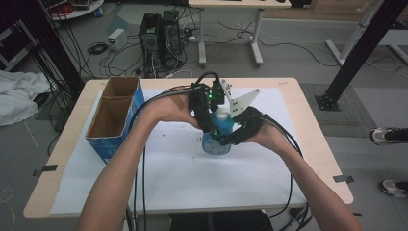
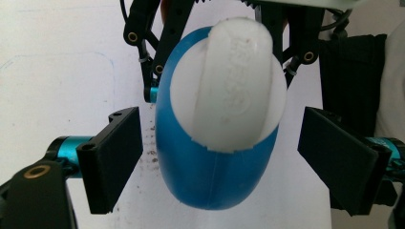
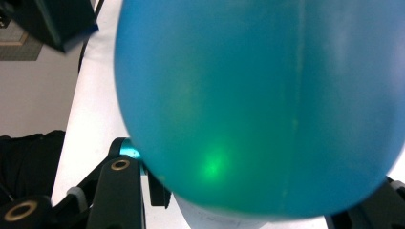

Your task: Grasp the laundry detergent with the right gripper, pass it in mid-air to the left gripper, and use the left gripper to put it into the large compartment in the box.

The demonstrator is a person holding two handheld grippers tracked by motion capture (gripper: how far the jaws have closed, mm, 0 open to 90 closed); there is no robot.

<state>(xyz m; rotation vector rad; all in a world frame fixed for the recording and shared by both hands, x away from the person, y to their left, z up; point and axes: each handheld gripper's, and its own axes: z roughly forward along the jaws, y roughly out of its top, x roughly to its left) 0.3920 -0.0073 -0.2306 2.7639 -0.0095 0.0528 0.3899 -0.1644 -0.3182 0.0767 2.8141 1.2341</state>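
— Jaws on the left gripper (image 2: 219, 157)?
— Spread wide, one pad on each side of the blue bottle (image 2: 215, 162), neither touching it.
— And the right gripper (image 1: 231, 137)?
— Clamped on the bottle's lower body, holding it upright on the white sheet (image 1: 183, 178) mid-table.
— What's the bottle like?
— Smooth translucent blue plastic, rounded and oval from above, with a moulded seam. Its white cap (image 2: 231, 88) is matte, flattened, with raised lettering.

Grey floor (image 1: 298, 62) strewn with cables; computer towers (image 1: 161, 36) upper centre; white desk (image 1: 231, 29) behind; black frame post (image 1: 358, 53) upper right.
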